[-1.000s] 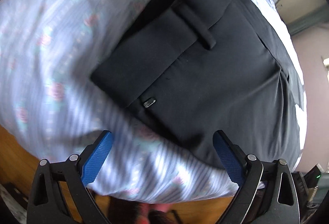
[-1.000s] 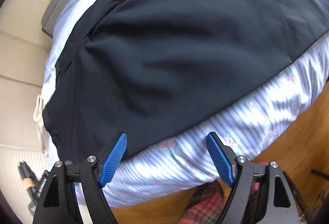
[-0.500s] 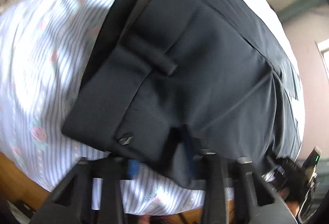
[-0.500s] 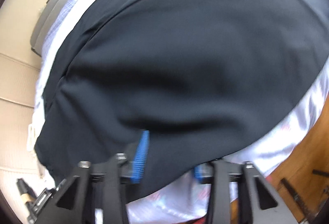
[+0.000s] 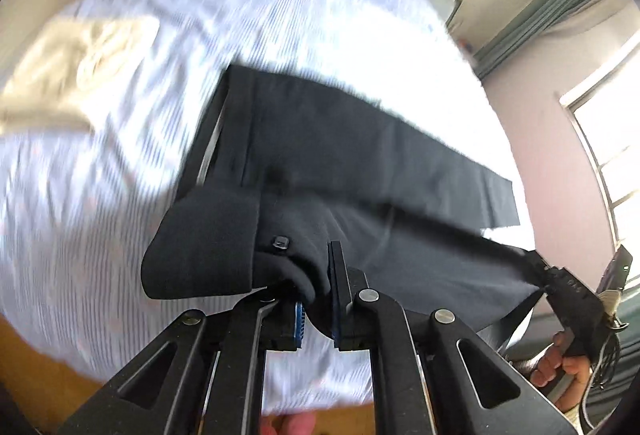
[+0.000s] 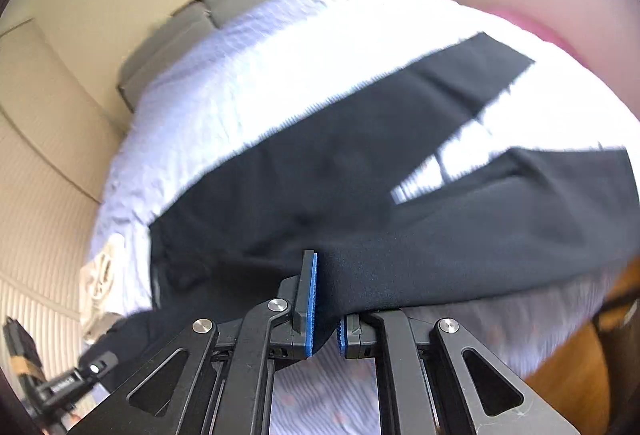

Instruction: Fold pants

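Observation:
Black dress pants (image 5: 340, 163) lie across a bed with a pale striped sheet (image 5: 100, 163). My left gripper (image 5: 318, 287) is shut on the waistband end near a small metal clasp (image 5: 281, 243) and holds that edge lifted. My right gripper (image 6: 325, 299) is shut on the near edge of the pants (image 6: 360, 195) further along, lifted off the sheet (image 6: 248, 83). The two legs stretch away and split at the far end. The right gripper also shows at the right edge of the left wrist view (image 5: 568, 291).
A cream cloth (image 5: 76, 67) lies on the bed at the left. Grey pillows (image 6: 224, 19) sit at the head. A wooden floor (image 6: 576, 379) runs along the near bed edge. A window (image 5: 608, 139) and curtain are at the right.
Both grippers went from open above the pants to shut on the near edge. They have lifted that edge off the sheet, and the views now tilt up over the bed.

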Action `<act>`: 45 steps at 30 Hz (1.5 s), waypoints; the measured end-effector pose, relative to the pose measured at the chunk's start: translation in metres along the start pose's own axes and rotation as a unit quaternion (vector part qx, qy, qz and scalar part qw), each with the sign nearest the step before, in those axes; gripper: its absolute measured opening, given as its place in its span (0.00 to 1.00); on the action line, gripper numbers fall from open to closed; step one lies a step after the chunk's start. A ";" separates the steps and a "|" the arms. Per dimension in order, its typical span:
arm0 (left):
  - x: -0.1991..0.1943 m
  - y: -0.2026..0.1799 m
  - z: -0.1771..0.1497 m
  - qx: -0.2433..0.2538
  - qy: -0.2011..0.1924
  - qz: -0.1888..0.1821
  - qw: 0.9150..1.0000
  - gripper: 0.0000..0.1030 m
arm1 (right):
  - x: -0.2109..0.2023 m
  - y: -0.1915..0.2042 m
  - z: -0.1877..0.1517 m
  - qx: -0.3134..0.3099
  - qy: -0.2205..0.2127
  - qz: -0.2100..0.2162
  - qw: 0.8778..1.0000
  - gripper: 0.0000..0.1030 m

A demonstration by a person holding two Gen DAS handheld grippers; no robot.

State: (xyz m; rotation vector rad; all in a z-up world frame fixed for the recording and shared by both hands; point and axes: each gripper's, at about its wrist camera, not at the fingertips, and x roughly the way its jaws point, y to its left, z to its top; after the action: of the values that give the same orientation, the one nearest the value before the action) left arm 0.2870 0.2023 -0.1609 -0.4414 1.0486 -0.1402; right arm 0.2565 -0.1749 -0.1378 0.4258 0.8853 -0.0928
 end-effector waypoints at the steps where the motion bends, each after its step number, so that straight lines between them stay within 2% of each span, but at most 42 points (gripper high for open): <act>1: 0.001 -0.004 0.011 0.003 -0.009 0.002 1.000 0.11 | 0.000 0.006 0.013 -0.010 -0.010 0.002 1.000 0.09; 3: 0.011 -0.007 0.044 0.003 -0.023 0.003 1.000 0.11 | 0.008 0.018 0.035 -0.027 -0.019 0.001 0.999 0.08; 5: 0.038 -0.019 0.075 0.009 -0.029 0.010 0.999 0.11 | 0.022 0.027 0.060 -0.034 -0.020 0.004 0.999 0.08; 8: 0.074 -0.010 0.117 0.016 -0.019 0.021 0.999 0.11 | 0.063 0.045 0.098 -0.039 0.001 -0.002 0.999 0.08; 11: 0.118 0.001 0.154 0.013 0.009 0.029 0.999 0.11 | 0.100 0.053 0.118 -0.042 0.019 -0.015 0.999 0.08; 18: 0.200 0.027 0.190 0.000 0.083 0.045 0.996 0.11 | 0.191 0.082 0.147 -0.088 0.067 -0.059 0.992 0.08; 22: 0.237 0.040 0.202 -0.004 0.116 0.055 0.992 0.12 | 0.237 0.080 0.150 -0.087 0.104 -0.078 0.988 0.09; 24: 0.255 0.049 0.208 -0.022 0.136 0.060 0.989 0.14 | 0.256 0.079 0.151 -0.083 0.119 -0.089 0.985 0.10; 26: 0.261 0.055 0.211 -0.042 0.148 0.053 0.987 0.14 | 0.271 0.081 0.151 -0.076 0.136 -0.098 0.983 0.14; 27: 0.260 0.056 0.213 -0.051 0.149 0.048 0.986 0.16 | 0.275 0.082 0.152 -0.074 0.142 -0.099 0.982 0.24; 28: 0.258 0.057 0.214 -0.064 0.151 0.043 0.986 0.20 | 0.276 0.084 0.154 -0.069 0.144 -0.088 0.983 0.41; 30: 0.249 0.058 0.219 -0.079 0.139 0.029 0.987 0.38 | 0.270 0.090 0.156 -0.056 0.141 -0.059 0.987 0.57; 31: 0.239 0.055 0.223 -0.076 0.120 0.029 0.989 0.54 | 0.262 0.096 0.156 -0.058 0.133 -0.051 0.988 0.59; 32: 0.220 0.048 0.229 -0.062 0.079 0.045 0.994 0.67 | 0.255 0.101 0.157 -0.065 0.130 -0.049 0.988 0.59; 34: 0.198 0.038 0.237 -0.035 0.034 0.061 0.997 0.70 | 0.236 0.112 0.158 -0.077 0.124 -0.026 0.989 0.59; 38: 0.157 0.004 0.229 0.036 0.021 0.038 0.998 0.70 | 0.183 0.131 0.157 -0.116 0.089 0.002 0.989 0.59; 40: 0.139 -0.019 0.213 0.084 0.016 0.033 0.996 0.70 | 0.150 0.130 0.154 -0.120 0.069 0.022 0.990 0.59; 41: 0.125 -0.036 0.197 0.119 0.009 0.028 0.992 0.71 | 0.136 0.126 0.152 -0.119 0.060 0.027 0.991 0.60; 45: 0.086 -0.090 0.144 0.195 -0.017 0.017 0.980 0.71 | 0.072 0.094 0.140 -0.109 0.025 0.037 0.993 0.64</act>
State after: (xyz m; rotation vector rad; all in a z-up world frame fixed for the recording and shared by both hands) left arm 0.4631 0.1343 -0.1320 -0.0696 0.9664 -0.3009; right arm 0.4277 -0.1378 -0.0850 0.2579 0.9164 0.0830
